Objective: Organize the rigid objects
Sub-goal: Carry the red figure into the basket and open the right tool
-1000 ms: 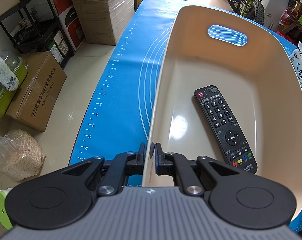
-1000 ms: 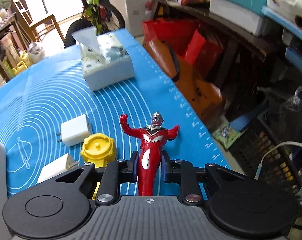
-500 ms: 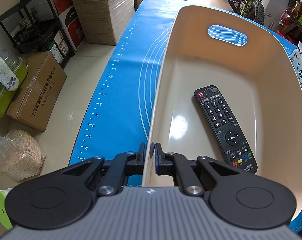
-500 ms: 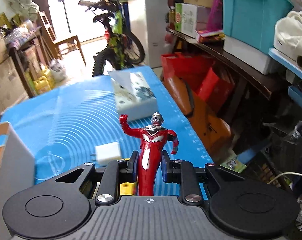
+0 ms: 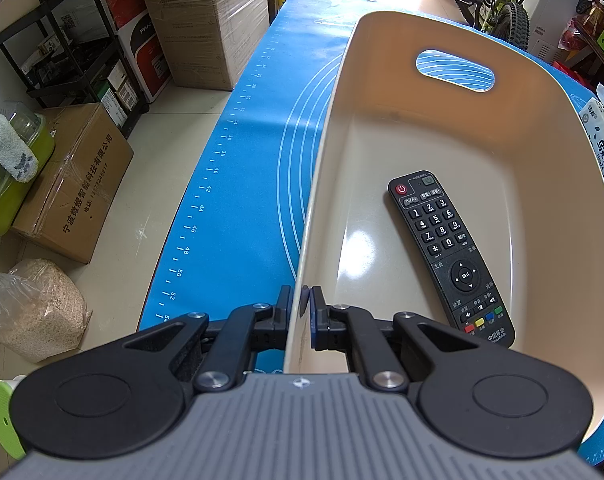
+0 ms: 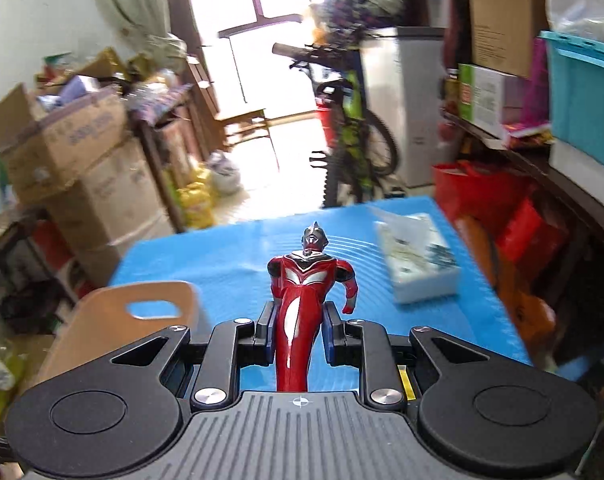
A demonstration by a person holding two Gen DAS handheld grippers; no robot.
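While the left claw [image 5: 301, 304] pinches the thin rim of the tan bin [image 5: 541, 160], a black remote [image 5: 447, 254] lies inside, just ahead and to its right. The right claw [image 6: 300, 326] squeezes a red toy figure [image 6: 305, 284] above the blue mat [image 6: 222, 256], with open mat ahead and the bin at its left.

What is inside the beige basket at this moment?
Inside the beige basket only a black remote control lies flat on the floor, buttons facing up. The nearest corner is covered by the left gripper, so that part cannot be seen.
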